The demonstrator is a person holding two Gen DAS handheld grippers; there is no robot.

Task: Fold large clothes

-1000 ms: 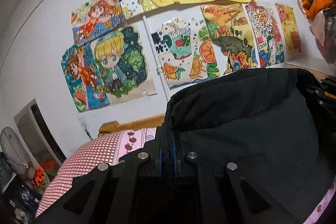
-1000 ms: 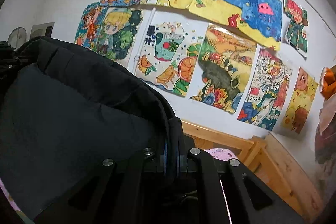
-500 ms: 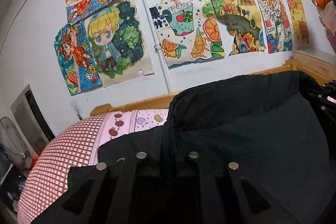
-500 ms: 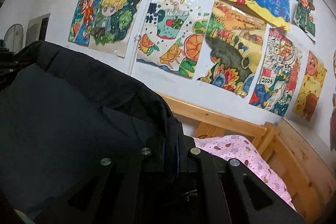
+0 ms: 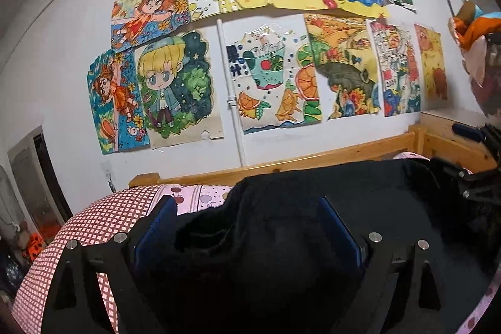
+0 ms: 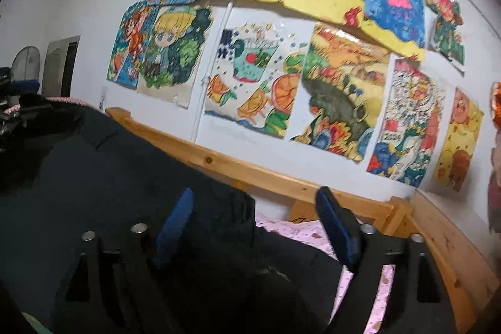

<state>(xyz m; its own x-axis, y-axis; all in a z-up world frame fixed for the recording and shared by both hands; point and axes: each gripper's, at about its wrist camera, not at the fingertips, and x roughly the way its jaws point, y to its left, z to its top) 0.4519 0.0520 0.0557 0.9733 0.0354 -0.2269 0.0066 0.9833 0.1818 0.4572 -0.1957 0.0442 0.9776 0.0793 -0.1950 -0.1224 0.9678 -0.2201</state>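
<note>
- A pink checked bedcover (image 5: pixel 78 227) fills the left edge of the left wrist view, with the bed's wooden rail (image 5: pixel 313 160) behind it and a wall of children's paintings (image 5: pixel 260 83) above; the bed serves as the folding surface, low and broad enough for a bulky garment
- The left hand-held gripper (image 5: pixel 247 218) stands wide, its blue-padded fingers (image 5: pixel 158 224) parted to either side of a bunched edge of the dark jacket (image 5: pixel 328 208); the cloth lies between them and appears to rest on the bed under its own weight, unpinched
- The jacket spans the gap between the two tools, its far edge lying just in front of the rail; judging by how it lies, a fold has been laid down and both edges let go
- The right hand-held gripper (image 6: pixel 255 208) is likewise spread wide, one finger (image 6: pixel 175 221) against the garment's corner (image 6: pixel 225 208), the other over the pink patterned sheet (image 6: pixel 300 232); nothing is clamped
- Both tools point forward toward the wall and sit low over the bed, tipped slightly upward so the paintings fill the upper half of each view; the right tool is visible as a dark shape at the far right of the left view (image 5: pixel 479 180)
- The right wrist view is soft with blur, so fine creases in the cloth cannot be made out
</note>
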